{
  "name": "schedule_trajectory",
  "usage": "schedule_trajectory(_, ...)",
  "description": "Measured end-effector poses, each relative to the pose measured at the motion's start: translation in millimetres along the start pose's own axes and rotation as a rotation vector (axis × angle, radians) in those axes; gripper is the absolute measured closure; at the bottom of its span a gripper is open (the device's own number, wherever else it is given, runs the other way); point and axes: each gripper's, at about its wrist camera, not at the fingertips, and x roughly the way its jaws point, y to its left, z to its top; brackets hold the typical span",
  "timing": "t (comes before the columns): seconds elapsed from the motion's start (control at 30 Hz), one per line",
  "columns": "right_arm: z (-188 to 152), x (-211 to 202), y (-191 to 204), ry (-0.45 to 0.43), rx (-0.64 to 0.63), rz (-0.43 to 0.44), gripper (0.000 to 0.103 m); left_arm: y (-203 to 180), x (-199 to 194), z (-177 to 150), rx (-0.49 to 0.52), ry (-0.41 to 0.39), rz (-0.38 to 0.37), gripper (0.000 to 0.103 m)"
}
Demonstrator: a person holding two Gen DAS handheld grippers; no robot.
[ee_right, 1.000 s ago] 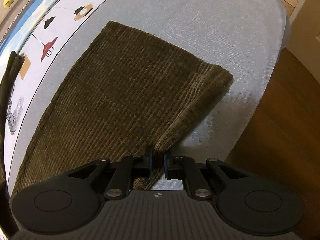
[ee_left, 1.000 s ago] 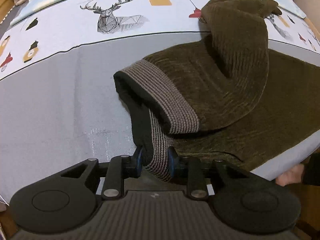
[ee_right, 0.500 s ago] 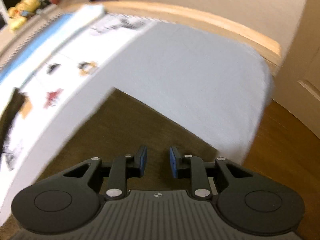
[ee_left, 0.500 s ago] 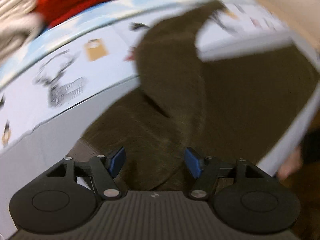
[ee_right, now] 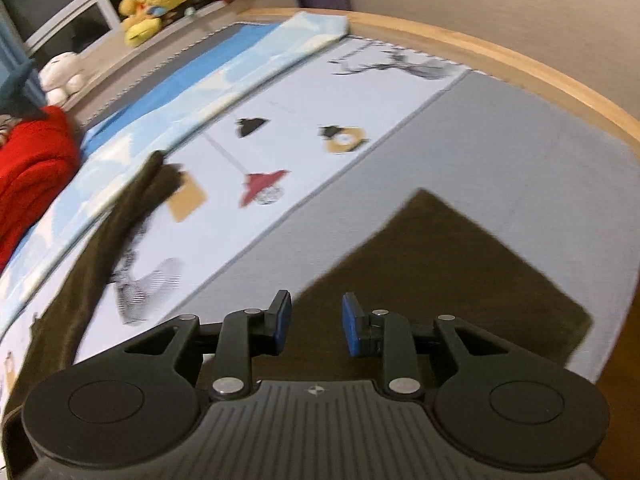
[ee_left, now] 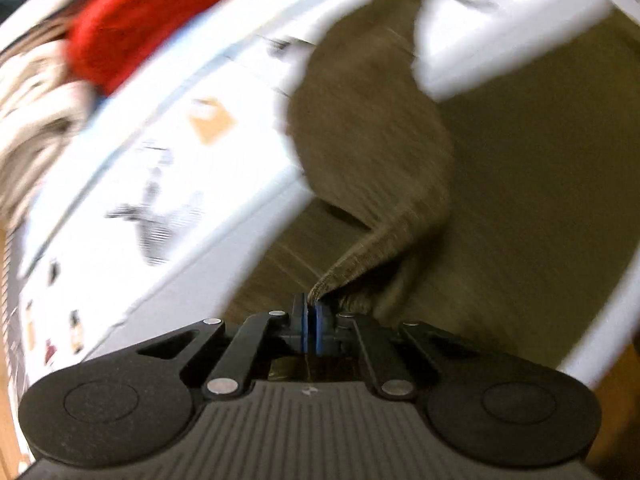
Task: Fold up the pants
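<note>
Olive-brown ribbed pants [ee_left: 520, 184] lie on a bed with a grey and printed sheet [ee_left: 168, 184]. In the blurred left wrist view my left gripper [ee_left: 311, 312] is shut on an edge of the upper pant leg [ee_left: 360, 256], which rises in a fold from the blue pads. In the right wrist view my right gripper [ee_right: 314, 322] is open and empty, just above the flat leg end [ee_right: 440, 276]. The other leg [ee_right: 132, 208] trails off to the left across the sheet.
A red garment [ee_right: 28, 168] lies at the far left of the bed, also in the left wrist view [ee_left: 152, 12]. Plush toys [ee_right: 152, 12] sit on a ledge behind. A wooden bed rim [ee_right: 520, 64] runs along the right, with wood floor beyond.
My left gripper let go of the striped waistband, moved over the pants and closed on a leg edge. My right gripper released the leg hem, opened and lifted back.
</note>
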Motion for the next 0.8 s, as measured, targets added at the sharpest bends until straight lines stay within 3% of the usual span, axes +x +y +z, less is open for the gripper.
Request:
schedule_trajectory(0.2, -12, -3, 59, -0.024, -0.032, 0.062, 0.074, 74, 7, 34, -0.347, -0.097, 0.260, 0.100)
schedule_trajectory(0.3, -21, -4, 90, -0.038, -0.082, 0.098, 0.074, 100, 20, 48, -0.516, -0.116, 0.304, 0.100)
schedule_trajectory(0.43, -30, -3, 119, -0.037, -0.144, 0.140, 0.074, 126, 59, 58, -0.678, -0.056, 0.345, 0.094)
schedule_trajectory(0.5, -31, -3, 128, -0.037, -0.154, 0.153, 0.074, 135, 77, 60, -0.734, 0.015, 0.377, 0.087)
schedule_trajectory(0.57, -32, -1, 135, -0.038, -0.148, 0.151, 0.074, 146, 95, 61, -0.791, 0.125, 0.416, 0.087)
schedule_trajectory(0.63, -30, 4, 136, -0.027, -0.116, 0.151, 0.074, 155, 101, 57, -0.878, 0.171, 0.432, 0.087)
schedule_trajectory(0.73, -26, 12, 142, -0.022, -0.066, 0.152, 0.074, 147, 85, 74, -0.865, 0.094, 0.505, 0.086)
schedule_trajectory(0.8, -23, 18, 148, -0.022, -0.049, 0.149, 0.074, 128, 72, 96, -0.802, -0.019, 0.462, 0.086)
